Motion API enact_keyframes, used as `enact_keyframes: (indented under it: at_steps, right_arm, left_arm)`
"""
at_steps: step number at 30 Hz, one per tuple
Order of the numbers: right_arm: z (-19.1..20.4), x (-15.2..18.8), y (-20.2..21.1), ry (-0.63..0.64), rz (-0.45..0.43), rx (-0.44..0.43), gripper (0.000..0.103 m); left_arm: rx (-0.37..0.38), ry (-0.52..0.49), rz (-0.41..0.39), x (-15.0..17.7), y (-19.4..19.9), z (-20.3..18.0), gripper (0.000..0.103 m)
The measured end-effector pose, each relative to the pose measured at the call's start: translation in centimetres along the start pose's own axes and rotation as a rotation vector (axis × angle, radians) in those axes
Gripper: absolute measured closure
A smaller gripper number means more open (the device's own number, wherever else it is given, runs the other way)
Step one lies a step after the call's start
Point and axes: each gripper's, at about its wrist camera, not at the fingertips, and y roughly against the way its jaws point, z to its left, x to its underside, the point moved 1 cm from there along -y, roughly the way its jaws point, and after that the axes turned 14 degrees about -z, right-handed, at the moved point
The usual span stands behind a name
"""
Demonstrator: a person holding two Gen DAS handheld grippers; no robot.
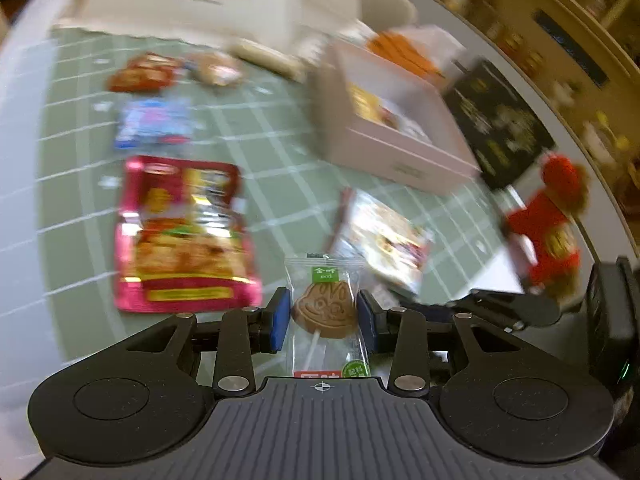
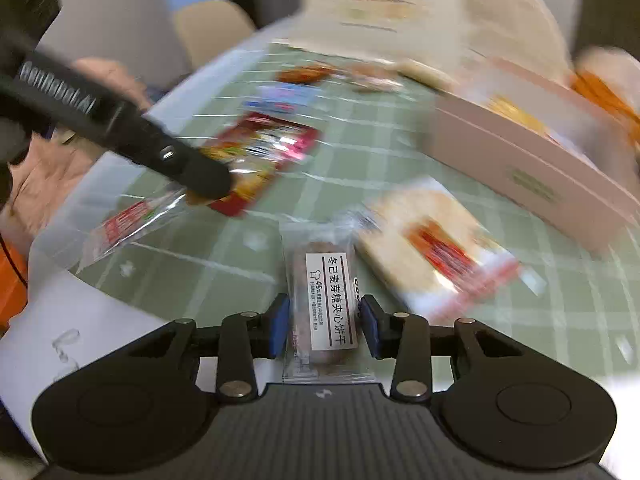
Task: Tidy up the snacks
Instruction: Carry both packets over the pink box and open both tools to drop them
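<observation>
Surface: green mat (image 1: pixel 280 168) with a white grid, on a white table (image 2: pixel 100 332). Left gripper (image 1: pixel 324 314) pinched a wrapped brown lollipop (image 1: pixel 325 308), held above the mat. Right gripper (image 2: pixel 325 320) was clamped on a wrapped biscuit (image 2: pixel 325 300). Loose packets included a red pouch (image 1: pixel 184 236). Pink box (image 1: pixel 396 136) stood at the mat's right side; shelving (image 1: pixel 560 20) behind, blurred.
</observation>
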Motion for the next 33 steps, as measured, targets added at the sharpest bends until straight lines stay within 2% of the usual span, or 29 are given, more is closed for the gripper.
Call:
enact_keyframes:
  at_steps: [3,5,7,10,13,15,17,18,20,23,24,27,30,33]
  right_arm:
    - [-3.3,0.5,3.0,-0.132,-0.005,0.06,0.065]
    - [-5.4,0.5,4.7,-0.194,-0.031,0.134,0.065]
    - [-6.8,0.2,5.6,-0.225,-0.053,0.195,0.065]
    - [-8.2,-0.8,6.8,-0.25,-0.1,0.246,0.065]
    - [-8.2,-1.7,6.9,-0.224,-0.134,0.28,0.065]
    - [-8.4,-2.1,7.3,-0.205,-0.151,0.293,0.065]
    - [-8.3,-2.6,7.2,-0.192,-0.159,0.3,0.065]
    - [-8.3,-2.8,7.1,-0.19,-0.16,0.303,0.065]
    - [-8.3,-3.3,6.4,-0.19,-0.156,0.317,0.065]
    - [-8.5,-3.9,6.1,-0.201,-0.159,0.341,0.065]
    - [-8.6,-4.0,6.4,-0.21,-0.163,0.341,0.065]
    - [-9.6,-4.5,6.2,-0.25,-0.168,0.336,0.065]
    - [-11.0,-5.8,5.6,-0.283,-0.19,0.328,0.065]
    - [-13.0,-8.7,4.6,-0.306,-0.268,0.332,0.065]
  left_arm:
    - [0.071,-0.037,0.047,0.6,-1.1,-1.9,0.062]
    - [0.108,-0.057,0.065,0.8,-1.6,-3.1,0.062]
    - [0.131,-0.067,0.066,0.8,-2.0,-3.9,0.062]
    - [0.172,-0.081,0.035,-1.4,-2.7,-5.2,0.062]
    - [0.201,-0.141,-0.064,-5.2,-3.1,-6.8,0.062]
    - [0.21,-0.16,-0.193,-8.4,-3.3,-7.6,0.061]
    - [0.235,-0.125,-0.334,-11.4,-3.6,-7.9,0.057]
    - [0.253,-0.094,-0.373,-12.5,-4.1,-7.8,0.057]
    - [0.282,-0.008,-0.377,-15.1,-5.9,-7.2,0.058]
    - [0.178,0.044,-0.462,-16.4,-5.5,-6.5,0.058]
    - [0.184,0.045,-0.469,-16.5,-5.0,-6.3,0.058]
    - [0.229,0.047,-0.412,-15.3,-4.0,-5.4,0.058]
    - [0.169,0.025,-0.359,-12.8,-3.4,-4.3,0.058]
    - [0.12,0.048,-0.256,-9.0,-3.5,-2.6,0.058]
